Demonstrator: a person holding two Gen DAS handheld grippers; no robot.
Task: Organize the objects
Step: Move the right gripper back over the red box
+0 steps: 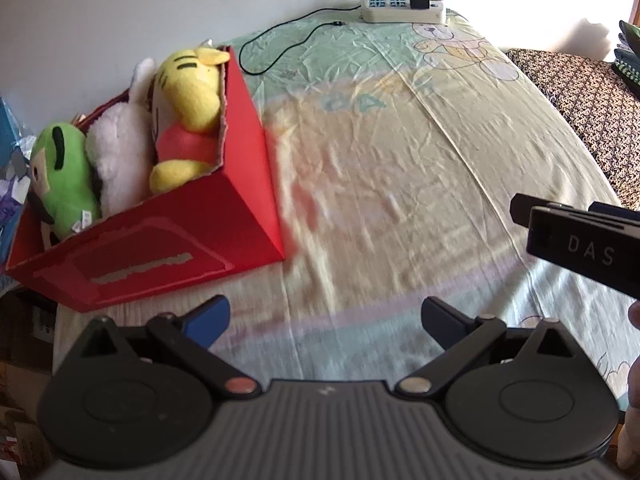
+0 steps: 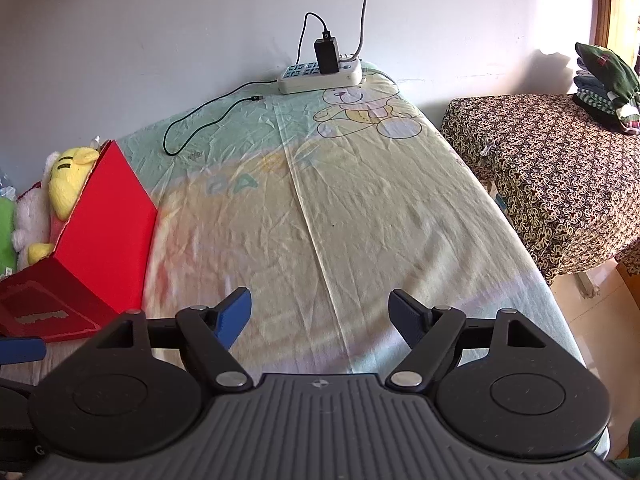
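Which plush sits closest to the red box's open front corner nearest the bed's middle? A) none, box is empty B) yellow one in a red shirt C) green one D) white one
B: in the left wrist view the yellow plush lies against the red box's right wall, with the white plush and green plush further left.

The bed (image 2: 360,208) carries a red box (image 1: 168,240) and power strip (image 2: 320,78).

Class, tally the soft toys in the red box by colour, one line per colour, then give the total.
Green soft toy: 1
White soft toy: 1
Yellow soft toy: 1
Total in the red box: 3
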